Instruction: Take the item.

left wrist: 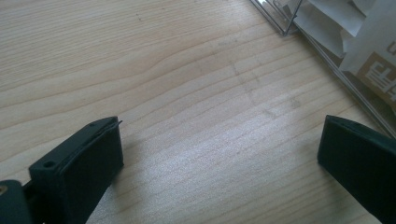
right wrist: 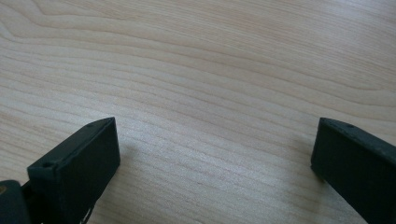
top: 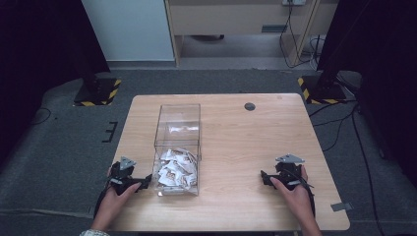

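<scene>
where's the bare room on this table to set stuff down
Widest free patch: the wood between the clear box and the table's right edge, ahead of the right tool. A narrow strip runs left of the box. It is crowded where the left tool sits by the packets.

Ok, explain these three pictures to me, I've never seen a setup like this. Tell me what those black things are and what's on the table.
A person holds a hand-held two-jaw tool in each hand: the left gripper and the right gripper. The wide picture comes from a camera above the wooden table. The two close-ups come from cameras riding on each gripper, looking along its black jaws. Both pairs of jaws stand open with only bare wood between them. On the table stands a clear box with white packets heaped at its near end, beside the left gripper.
</scene>
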The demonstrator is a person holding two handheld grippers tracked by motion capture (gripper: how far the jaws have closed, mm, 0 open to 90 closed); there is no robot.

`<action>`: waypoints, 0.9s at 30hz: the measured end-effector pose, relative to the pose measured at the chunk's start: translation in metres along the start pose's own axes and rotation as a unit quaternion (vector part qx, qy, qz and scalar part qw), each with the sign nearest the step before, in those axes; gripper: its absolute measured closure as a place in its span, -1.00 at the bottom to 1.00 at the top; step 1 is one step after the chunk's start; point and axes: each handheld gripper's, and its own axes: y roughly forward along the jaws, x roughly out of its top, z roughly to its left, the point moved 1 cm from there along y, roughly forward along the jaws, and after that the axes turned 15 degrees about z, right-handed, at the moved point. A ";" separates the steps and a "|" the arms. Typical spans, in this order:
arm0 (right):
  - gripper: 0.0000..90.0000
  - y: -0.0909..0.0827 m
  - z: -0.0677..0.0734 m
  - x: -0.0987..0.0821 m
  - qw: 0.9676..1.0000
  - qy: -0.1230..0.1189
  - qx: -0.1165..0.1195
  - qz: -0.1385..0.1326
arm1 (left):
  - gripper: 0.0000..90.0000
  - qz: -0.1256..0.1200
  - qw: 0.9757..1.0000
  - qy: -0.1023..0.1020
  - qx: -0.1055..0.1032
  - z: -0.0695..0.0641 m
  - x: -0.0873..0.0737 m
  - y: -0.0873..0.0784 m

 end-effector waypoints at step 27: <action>-0.48 -0.041 0.043 0.025 0.997 -0.075 0.017 -0.003 | -1.00 0.000 1.000 0.001 -0.001 0.000 0.001 0.001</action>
